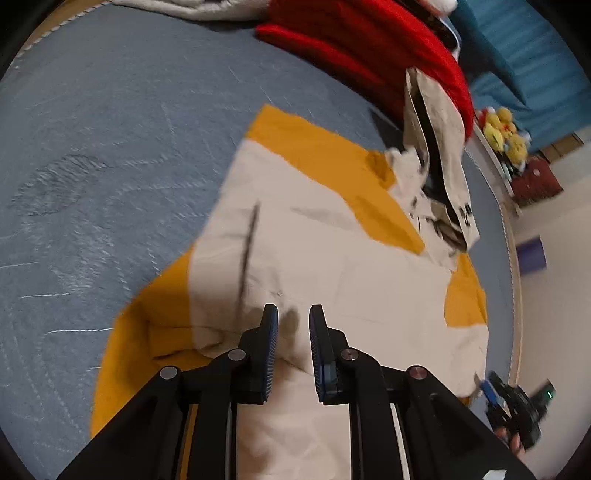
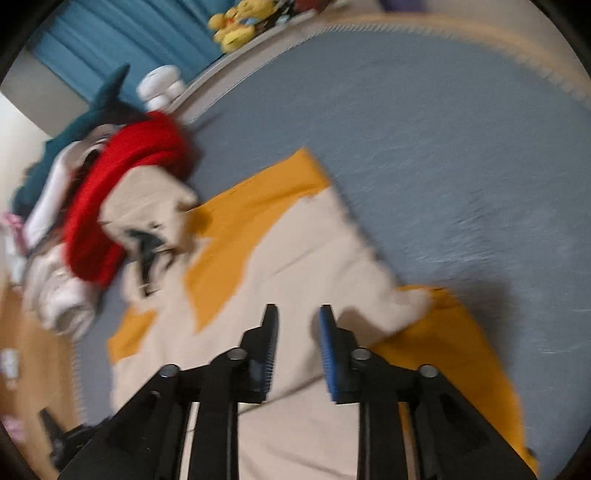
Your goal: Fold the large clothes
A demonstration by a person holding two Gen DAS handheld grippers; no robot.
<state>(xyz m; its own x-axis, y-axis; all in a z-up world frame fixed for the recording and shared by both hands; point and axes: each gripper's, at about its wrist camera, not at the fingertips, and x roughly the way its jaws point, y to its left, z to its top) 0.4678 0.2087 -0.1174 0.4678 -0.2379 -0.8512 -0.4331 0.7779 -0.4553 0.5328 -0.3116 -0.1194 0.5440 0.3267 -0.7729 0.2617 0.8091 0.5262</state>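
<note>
A large cream and mustard-yellow garment lies spread on the blue-grey bed. My left gripper hovers over the garment's near part, its jaws a little apart with nothing between them. The right wrist view shows the same garment from the other side, blurred. My right gripper hangs above the cream cloth, open, with nothing between its fingers. In the left wrist view the right gripper appears at the lower right by the garment's edge, held in a hand.
A pile of clothes topped by a red garment and a cream printed piece lies beyond the spread garment. Yellow plush toys sit past the bed's edge by a blue curtain. Bare bed cover stretches alongside the garment.
</note>
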